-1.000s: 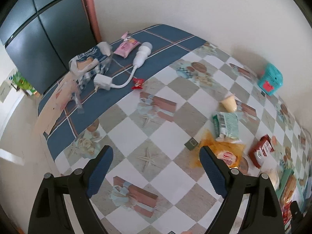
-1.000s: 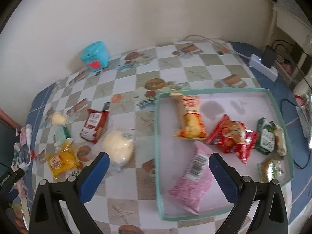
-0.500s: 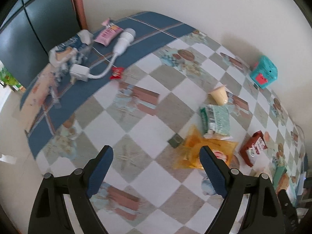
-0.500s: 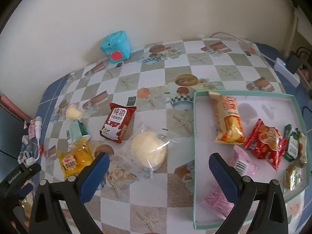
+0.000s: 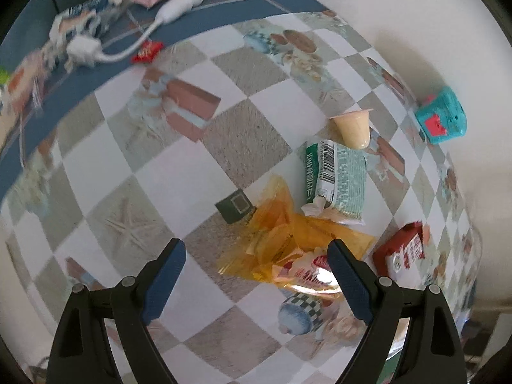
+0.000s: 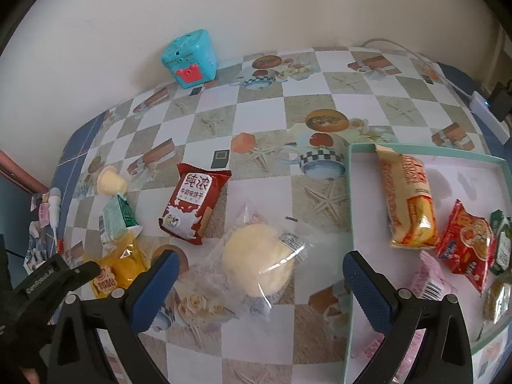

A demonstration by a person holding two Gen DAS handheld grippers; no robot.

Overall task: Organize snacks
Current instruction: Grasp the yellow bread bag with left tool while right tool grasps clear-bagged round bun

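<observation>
Both claws are closing in on the loose snacks still lying on the checkered surface (image 6: 262, 115). Compared with a second ago, the left claw (image 5: 256, 265) is tipping steeply downward and dropping toward the yellow snack packet (image 5: 288, 246), which now sits right between and just ahead of its blue pads; earlier that packet was well off to the side. The jaws are standing wide apart and gripping nothing. The green-and-white packet (image 5: 339, 182) is lying just beyond the yellow one, touching its far edge, with the pale jelly cup (image 5: 353, 126) beside it and the red biscuit packet (image 5: 403, 249) off to the right.

The right claw (image 6: 259, 272) is swinging away from the teal-rimmed tray (image 6: 350, 192) and is now framing the round bun in clear wrap (image 6: 259, 259), which lies on the surface just left of the tray. Its jaws are also spread wide and empty. The tray already holds the orange cracker packet (image 6: 409, 201), a red packet (image 6: 464, 240) and others.

This probably means two pickups are being lined up at once: yellow packet for the left, bun for the right.
</observation>
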